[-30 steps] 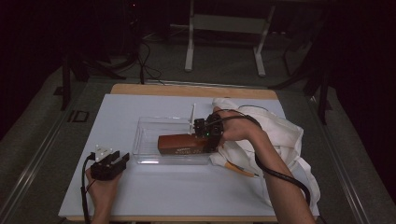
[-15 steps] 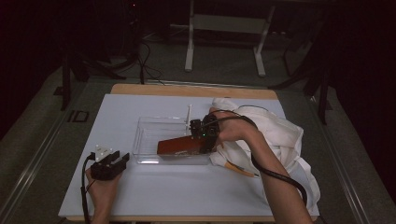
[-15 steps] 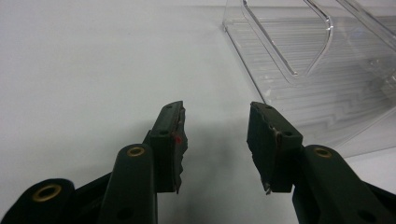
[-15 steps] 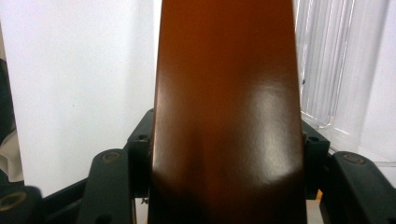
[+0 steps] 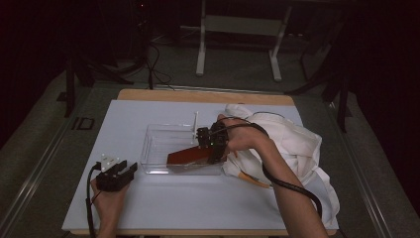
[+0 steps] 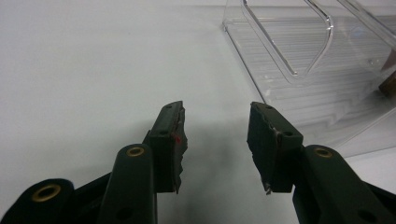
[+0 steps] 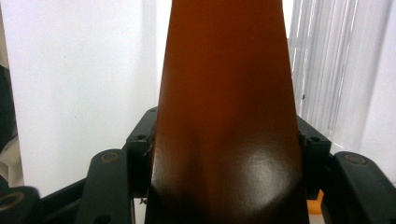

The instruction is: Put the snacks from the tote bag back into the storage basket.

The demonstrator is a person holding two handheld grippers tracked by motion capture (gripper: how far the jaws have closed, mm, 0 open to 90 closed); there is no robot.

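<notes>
brown block (image 5: 190, 156) lies slanted in the clear tray (image 5: 163, 141), its long axis running from the right gripper (image 5: 208, 146) down toward the tray's near left. right gripper view: the jaws, just opening, flank the block (image 7: 224, 116), contact unclear. left gripper (image 6: 217, 140) rests agape on the white table (image 5: 198, 198), holding nothing.

A reddish-brown block (image 5: 187, 156) lies in a clear, ribbed plastic tray (image 5: 161, 144) on a pale bluish-white table mat (image 5: 198, 198). Beside it, a cream-white cloth (image 5: 292, 144) (with an orange strip showing). Both grippers are black.
</notes>
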